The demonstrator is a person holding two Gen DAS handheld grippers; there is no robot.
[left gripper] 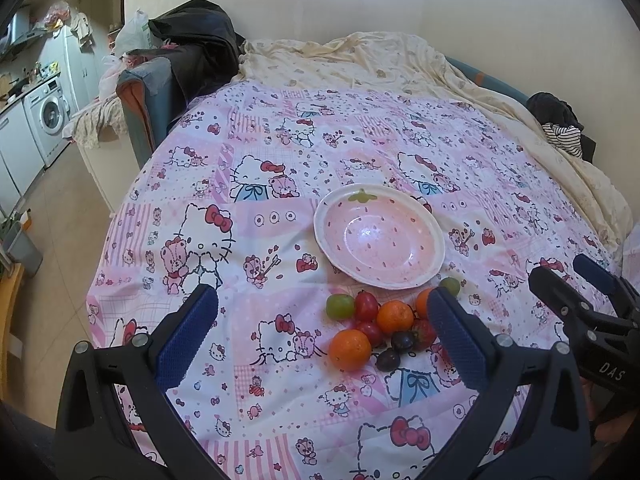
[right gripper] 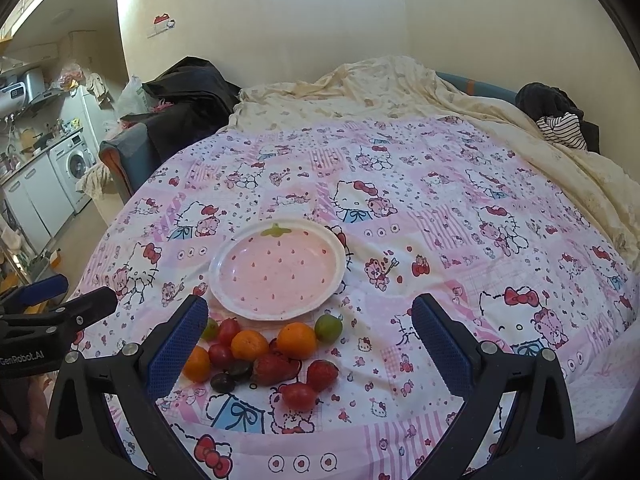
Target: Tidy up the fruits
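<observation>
Right wrist view has the right gripper [right gripper: 310, 334] spread wide and empty with the fruit pile [right gripper: 264, 356] just ahead by its left finger, empty plate [right gripper: 224, 292] beyond, so I'd grab the loose tomato [right gripper: 298, 396] first.

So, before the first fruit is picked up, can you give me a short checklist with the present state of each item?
1. Strawberry-patterned plate holds nothing: ok.
2. Fruit pile lies on the bedspread just in front of the plate: ok.
3. Left gripper open, nothing between its fingers: ok.
4. Right gripper open, nothing held: ok.
5. Nearest orange free to grasp alone: not ok, it touches neighbouring fruit.
6. Bedspread flat enough to stop fruit from rolling: cannot tell.
</observation>
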